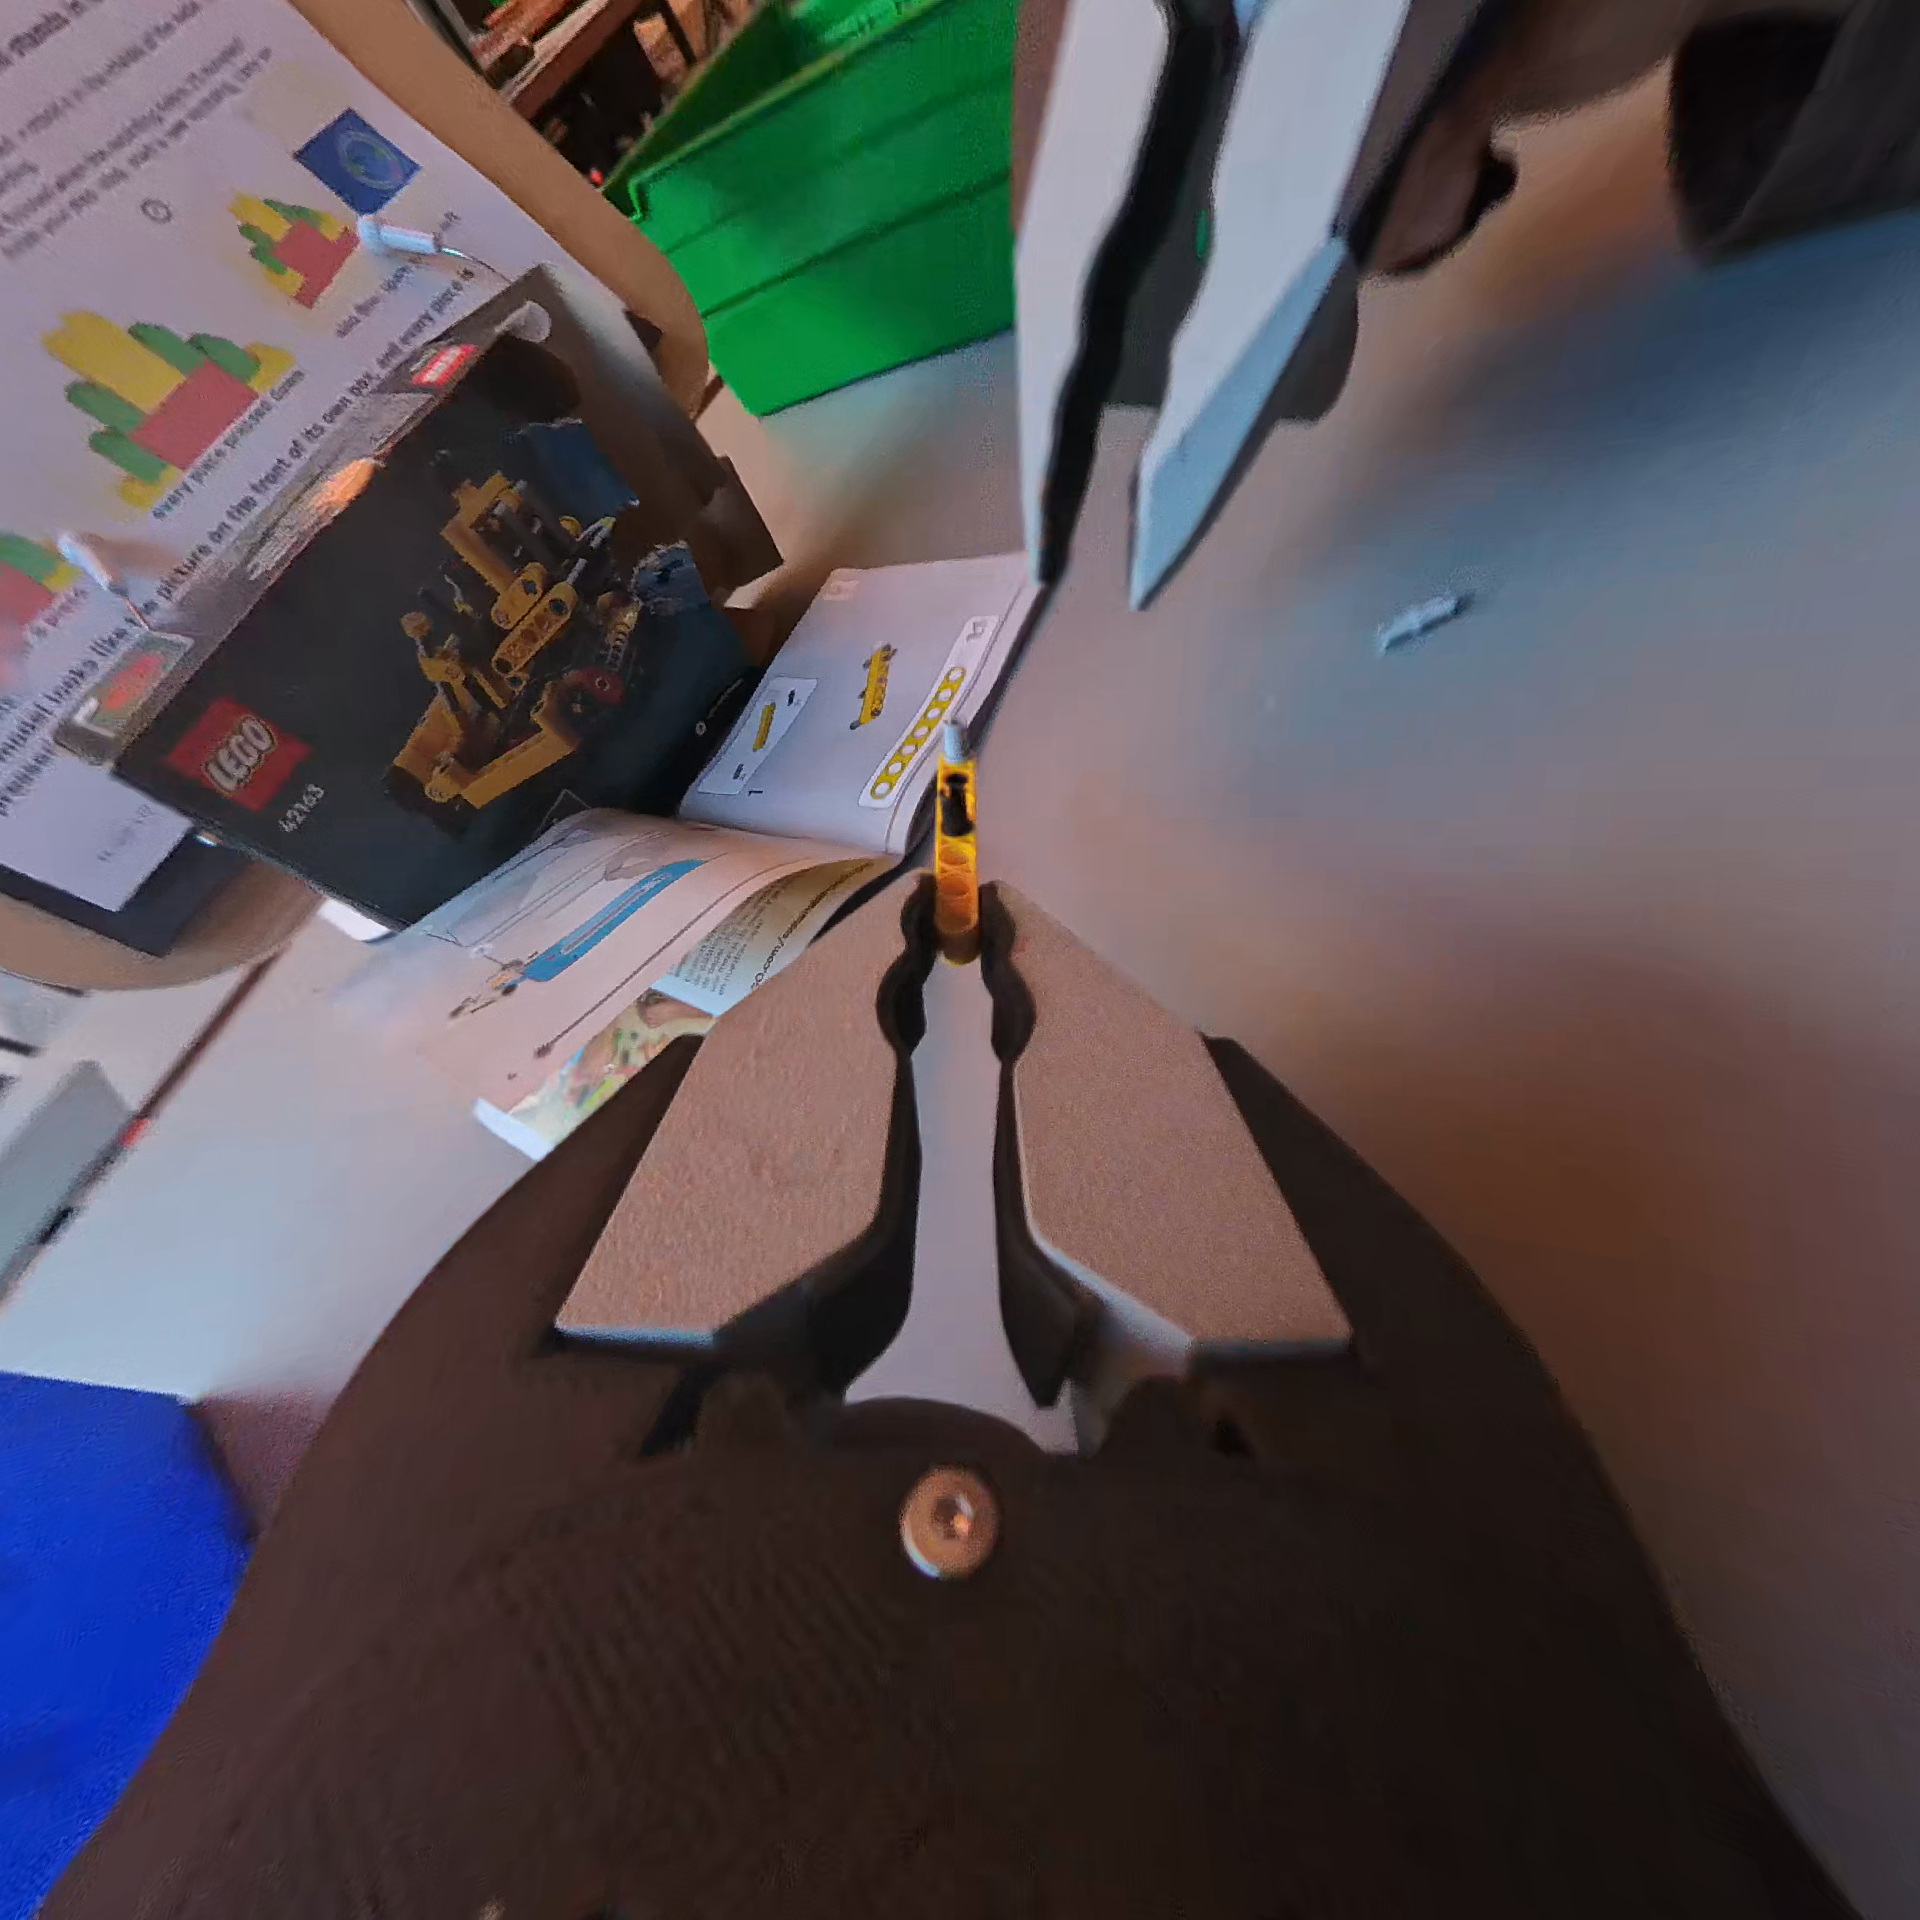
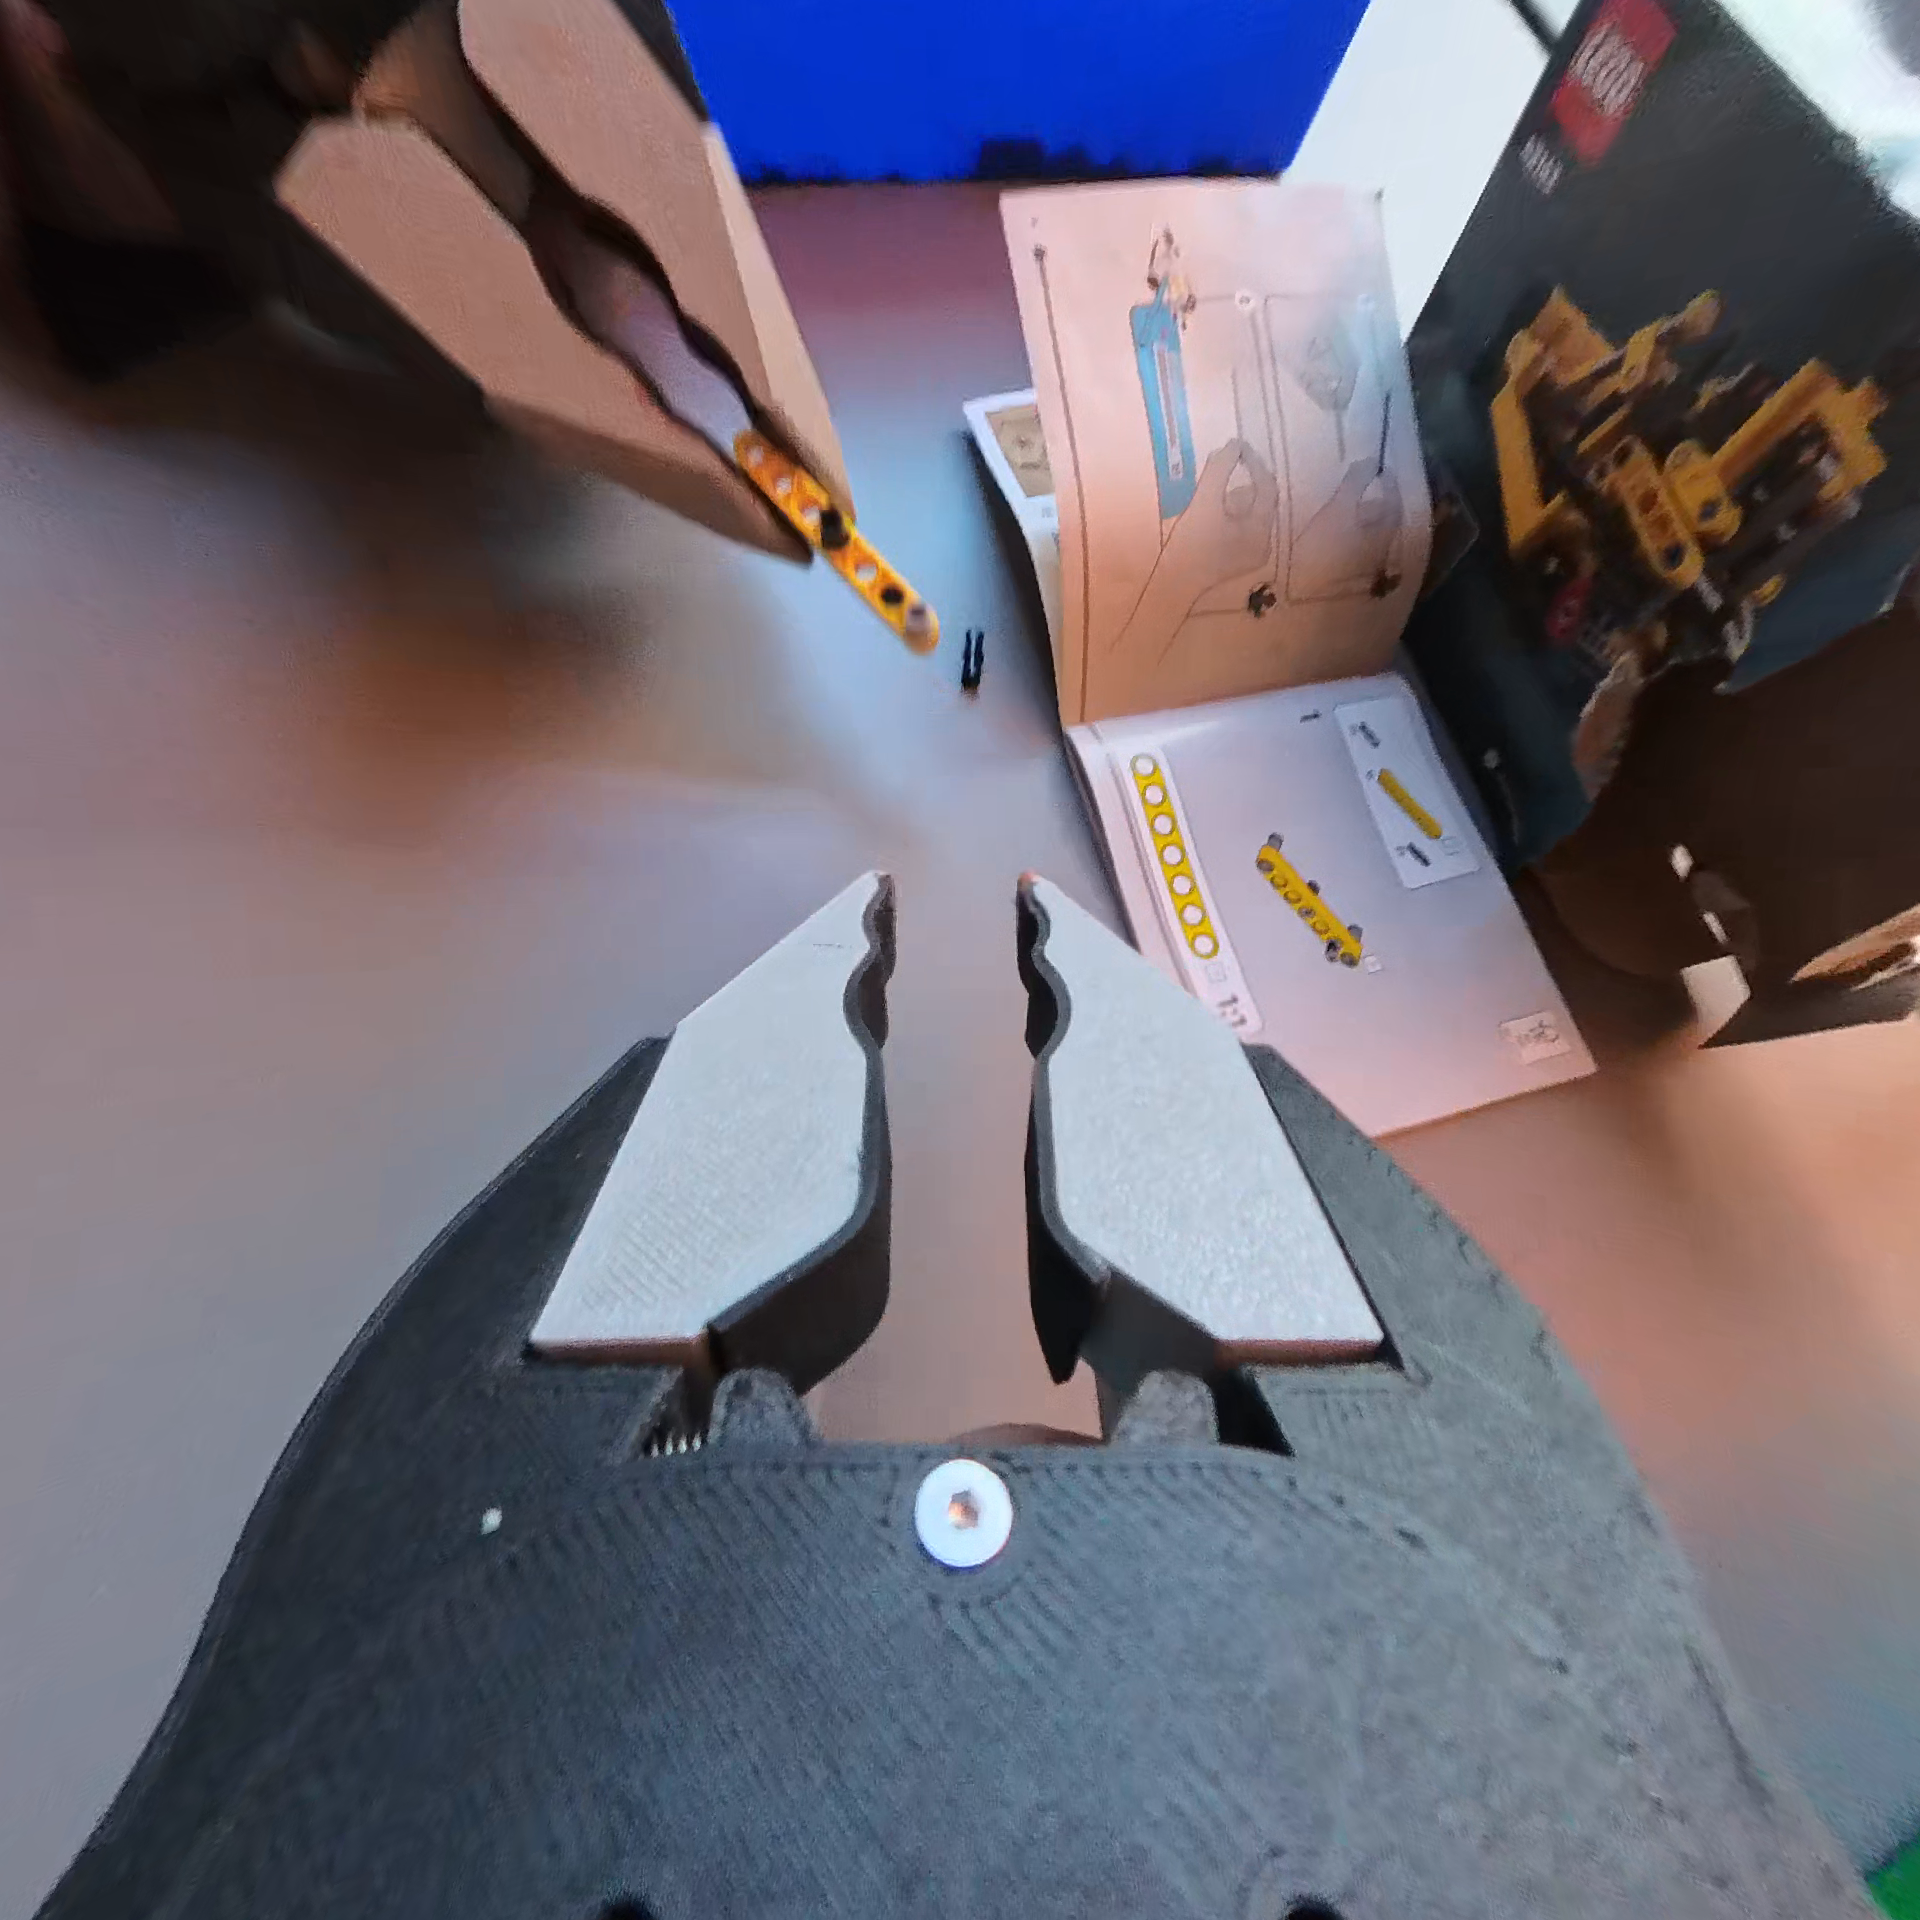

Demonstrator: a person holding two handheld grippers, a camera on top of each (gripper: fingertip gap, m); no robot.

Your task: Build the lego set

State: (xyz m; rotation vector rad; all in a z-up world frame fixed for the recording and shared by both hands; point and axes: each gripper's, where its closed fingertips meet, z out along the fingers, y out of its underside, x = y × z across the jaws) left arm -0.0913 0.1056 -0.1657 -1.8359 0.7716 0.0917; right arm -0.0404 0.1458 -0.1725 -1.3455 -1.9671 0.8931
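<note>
Yellow beam (image 1: 956, 862) pinched in the left gripper (image 1: 953, 914), one grey pin (image 1: 954, 740) at its far end, a black one mid-beam. Right gripper (image 2: 954, 883) hangs spread, empty; next, probably, grab the loose black pin (image 2: 971, 659) lying beside the booklet (image 2: 1340, 935).

Yellow beam (image 2: 831, 540) — thin, row of round holes, black pin in one, grey pin at far tip — raised off table, tilted. Loose black pin (image 2: 971, 660) just beside instruction booklet (image 2: 1340, 914), open flat.
</note>
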